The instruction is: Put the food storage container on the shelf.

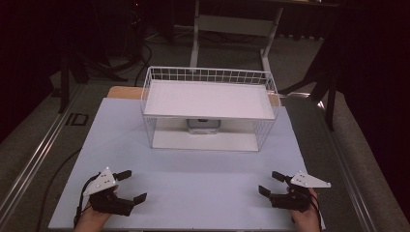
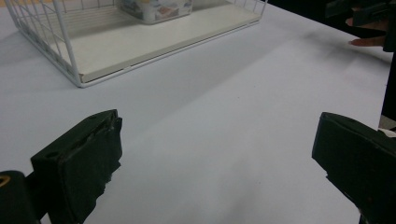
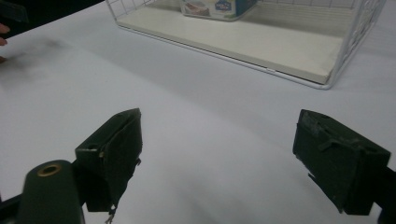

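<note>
two tools rest low at the near edge of the pale surface [image 1: 193, 193], one in each hand. the left tool [image 1: 131, 186] sits at the near left corner, its two black jaws spread wide with nothing between them; the left gripper view shows bare surface in the gap. the right tool [image 1: 270, 183] sits at the near right corner, well apart from the left one, its two jaws likewise spread wide and empty. each carries one grey three-cornered plate on top.

one white wire rack [image 1: 209, 77] stands at the middle of the far half of the surface, well apart from both tools. it has two levels: one white shelf board on top and one pale base board below. one small container [image 1: 204, 125] sits on the lower board toward the back, under the upper shelf; in the gripper views it looks like a clear tub with a printed label [image 3: 219, 7], though only its lower part shows, so its kind is uncertain.
</note>
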Demonstrator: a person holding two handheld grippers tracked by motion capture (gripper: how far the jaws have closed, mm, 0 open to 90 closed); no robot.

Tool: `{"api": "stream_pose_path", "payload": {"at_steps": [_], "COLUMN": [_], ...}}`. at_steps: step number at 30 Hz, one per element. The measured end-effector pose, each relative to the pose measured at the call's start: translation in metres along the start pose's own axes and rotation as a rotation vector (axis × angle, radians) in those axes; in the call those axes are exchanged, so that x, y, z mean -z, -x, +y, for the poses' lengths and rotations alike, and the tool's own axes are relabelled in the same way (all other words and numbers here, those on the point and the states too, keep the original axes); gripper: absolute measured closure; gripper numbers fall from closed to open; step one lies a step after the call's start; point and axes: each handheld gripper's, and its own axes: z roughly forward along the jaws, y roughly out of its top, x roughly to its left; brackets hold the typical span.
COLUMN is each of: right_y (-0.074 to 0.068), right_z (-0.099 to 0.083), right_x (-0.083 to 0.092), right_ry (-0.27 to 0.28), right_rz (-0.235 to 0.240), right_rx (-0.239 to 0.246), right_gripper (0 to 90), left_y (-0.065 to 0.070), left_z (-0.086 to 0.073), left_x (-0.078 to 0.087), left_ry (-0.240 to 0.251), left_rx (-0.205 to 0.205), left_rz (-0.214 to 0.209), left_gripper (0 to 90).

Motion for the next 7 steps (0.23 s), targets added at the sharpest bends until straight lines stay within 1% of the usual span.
{"api": "stream_pose_path", "payload": {"at_steps": [2, 5, 7], "right_y": [0.0008, 0.0002, -0.0009], "right_z": [-0.0007, -0.0012, -0.0009], "right_x": [-0.0008, -0.0018, -0.0024], "right_ry": [-0.003, -0.008, -0.009], "right_rz": [0.001, 0.002, -0.001], "right_rx": [-0.006, 0.003, 0.017], "right_gripper": [15.6, 15.6, 15.6], "left_y": [-0.0003, -0.0008, -0.0004], "left_z": [-0.0001, 0.0002, 0.0002], "left_x": [0.0007, 0.0013, 0.0004], "left_ry": [-0.003, 0.010, -0.003], "left_rx": [-0.007, 0.009, 0.003], "left_rz": [0.005, 0.003, 0.009], "left_gripper": [2.6, 2.6, 2.6]}}
